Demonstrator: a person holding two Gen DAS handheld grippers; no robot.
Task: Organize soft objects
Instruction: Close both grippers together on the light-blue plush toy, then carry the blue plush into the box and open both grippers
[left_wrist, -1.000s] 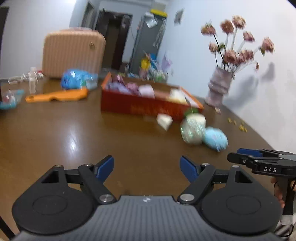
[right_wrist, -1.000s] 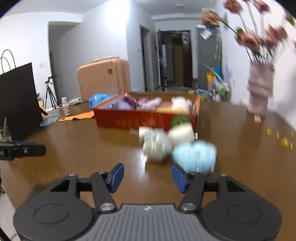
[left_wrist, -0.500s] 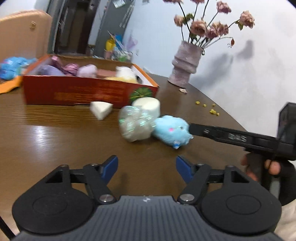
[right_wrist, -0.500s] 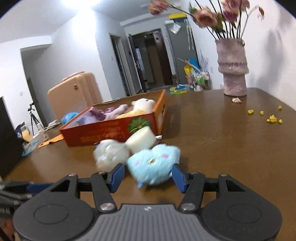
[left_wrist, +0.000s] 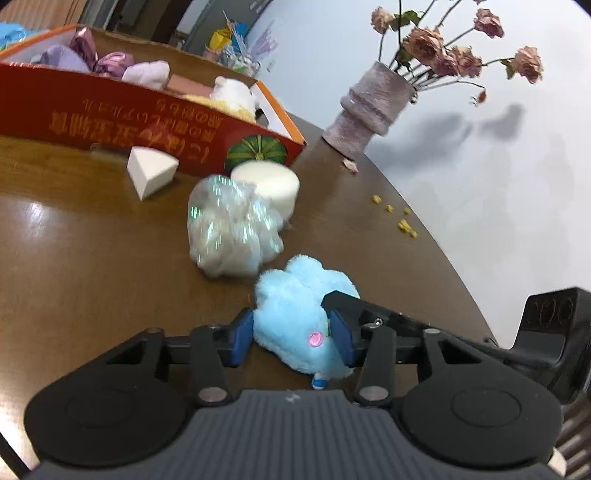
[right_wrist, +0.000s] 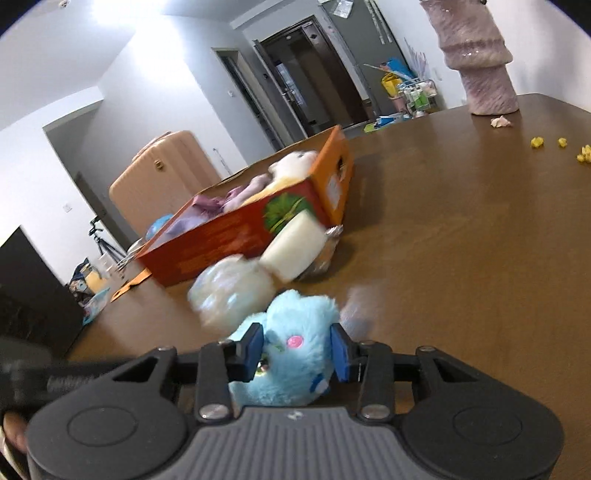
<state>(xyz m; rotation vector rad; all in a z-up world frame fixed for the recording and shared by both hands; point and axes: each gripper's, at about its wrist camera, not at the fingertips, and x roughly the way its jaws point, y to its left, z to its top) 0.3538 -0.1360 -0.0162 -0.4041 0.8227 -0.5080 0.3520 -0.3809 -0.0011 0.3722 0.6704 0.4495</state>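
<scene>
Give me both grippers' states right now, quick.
Left gripper: jaws around the blue plush toy; firm grip cannot be told.
Right gripper: jaws around the same plush; firm grip cannot be told.

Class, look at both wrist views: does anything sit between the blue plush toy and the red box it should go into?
Yes. The shimmery white pouf and the round white sponge lie on the table directly between the blue plush toy and the red box. Lifting the toy over them would probably avoid a push. Both tongs already flank the toy.
</scene>
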